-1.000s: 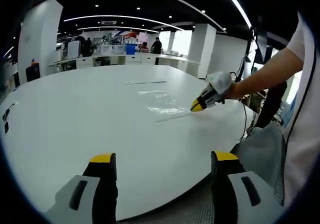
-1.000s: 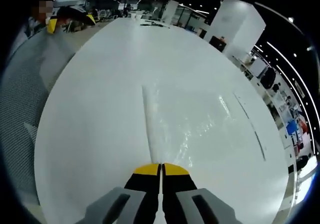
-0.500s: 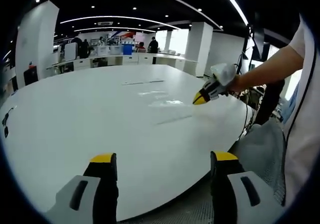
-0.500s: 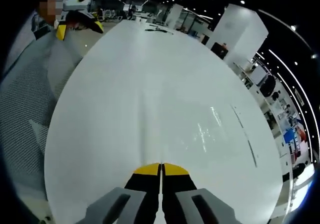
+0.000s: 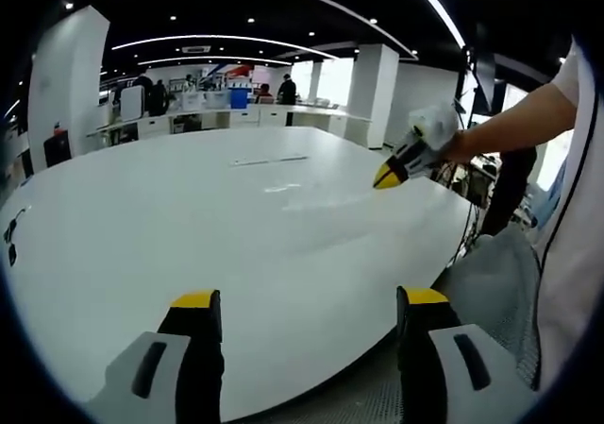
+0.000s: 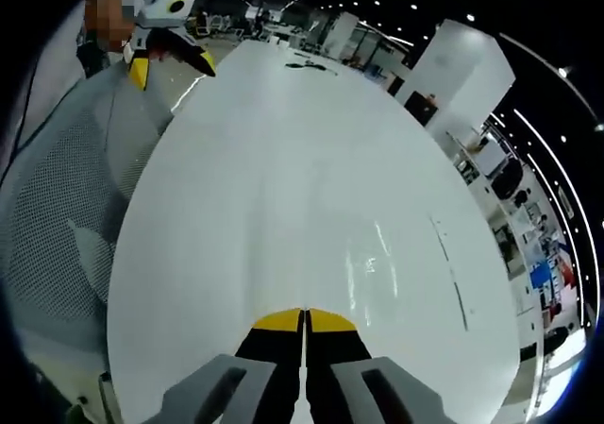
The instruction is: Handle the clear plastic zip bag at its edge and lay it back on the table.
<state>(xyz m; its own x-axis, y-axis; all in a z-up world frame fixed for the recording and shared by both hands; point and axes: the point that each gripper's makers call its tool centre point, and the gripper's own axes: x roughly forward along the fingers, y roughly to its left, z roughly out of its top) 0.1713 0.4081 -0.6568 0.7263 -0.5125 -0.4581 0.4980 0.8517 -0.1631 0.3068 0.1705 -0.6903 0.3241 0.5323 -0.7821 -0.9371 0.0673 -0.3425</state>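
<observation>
The right gripper [image 6: 304,315] has its 2 jaws pressed together, apparently pinching the edge of the clear plastic zip bag [image 6: 368,254], which shows as a faint glossy sheet trailing from the tips above the white table [image 6: 236,160]. The left gripper [image 5: 307,306] waits with jaws apart, holding nothing. The thin film could slip free, or fold and crease on landing if released too high.
</observation>
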